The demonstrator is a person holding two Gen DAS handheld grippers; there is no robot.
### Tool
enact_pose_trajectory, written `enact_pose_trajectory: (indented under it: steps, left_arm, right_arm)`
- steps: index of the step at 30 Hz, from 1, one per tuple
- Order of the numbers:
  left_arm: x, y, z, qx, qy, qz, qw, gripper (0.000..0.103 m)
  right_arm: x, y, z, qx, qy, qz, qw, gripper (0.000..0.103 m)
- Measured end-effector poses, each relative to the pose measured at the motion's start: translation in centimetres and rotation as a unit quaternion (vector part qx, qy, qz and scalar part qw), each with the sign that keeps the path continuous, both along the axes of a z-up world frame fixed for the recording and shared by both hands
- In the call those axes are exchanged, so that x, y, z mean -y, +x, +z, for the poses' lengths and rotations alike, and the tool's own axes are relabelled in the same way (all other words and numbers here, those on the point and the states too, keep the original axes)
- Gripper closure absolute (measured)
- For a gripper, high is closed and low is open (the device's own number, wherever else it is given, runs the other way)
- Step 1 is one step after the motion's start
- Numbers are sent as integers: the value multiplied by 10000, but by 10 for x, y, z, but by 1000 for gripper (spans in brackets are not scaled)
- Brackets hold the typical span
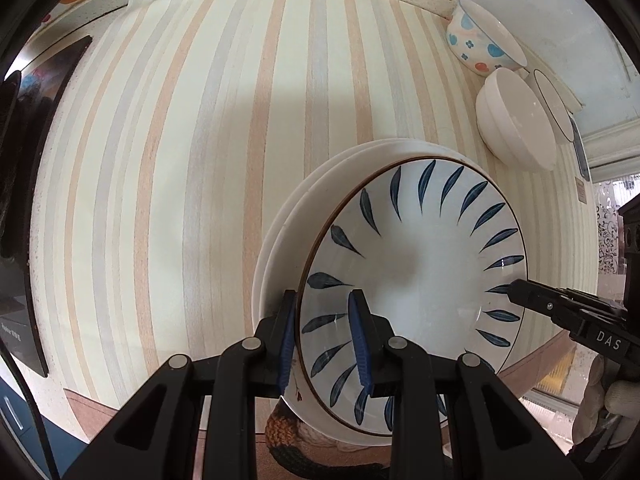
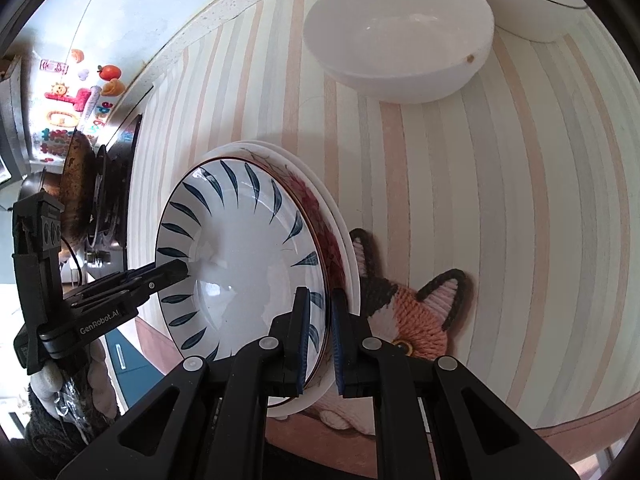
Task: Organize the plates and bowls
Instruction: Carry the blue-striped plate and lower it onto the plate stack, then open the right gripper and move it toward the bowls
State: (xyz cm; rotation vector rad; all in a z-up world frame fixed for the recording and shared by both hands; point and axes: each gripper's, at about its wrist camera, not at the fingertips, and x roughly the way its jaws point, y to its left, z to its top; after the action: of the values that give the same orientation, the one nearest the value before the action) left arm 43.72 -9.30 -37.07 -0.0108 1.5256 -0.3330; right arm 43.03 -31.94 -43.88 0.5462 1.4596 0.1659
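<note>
- The left gripper (image 1: 326, 340) has its blue-padded fingers (image 1: 359, 340) closed on the near rim of the blue-leaf plate (image 1: 416, 280), one pad inside, one outside.
- The right gripper (image 2: 320, 340) pinches the opposite rim of the same plate in the same way.
- The blue-leaf plate sits on top of a stack of white plates (image 1: 304, 200) on the striped tablecloth (image 1: 180, 160).
- A cat-shaped knitted mat (image 2: 416, 312) lies partly under the stack.
- Farther back stand a white bowl (image 2: 400, 36), a black-rimmed bowl (image 2: 532, 0) and a spotted bowl (image 1: 480, 40), near each other.
</note>
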Motion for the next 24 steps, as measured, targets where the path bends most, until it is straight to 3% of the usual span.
enact_pose_trajectory:
  steps: [9, 16, 24]
  left_arm:
    - [-6, 0, -1, -124, -125, 297, 9994, 79]
    - [-7, -9, 7, 44, 51, 305, 9995, 79]
    - [-7, -56, 64, 739, 349, 37, 9966, 79]
  right_arm:
    - [2, 2, 2, -105, 99, -76, 9999, 89]
    - [5, -8, 10, -87, 102, -206, 9997, 89]
    - [-7, -31, 55, 372, -429, -262, 9980, 89]
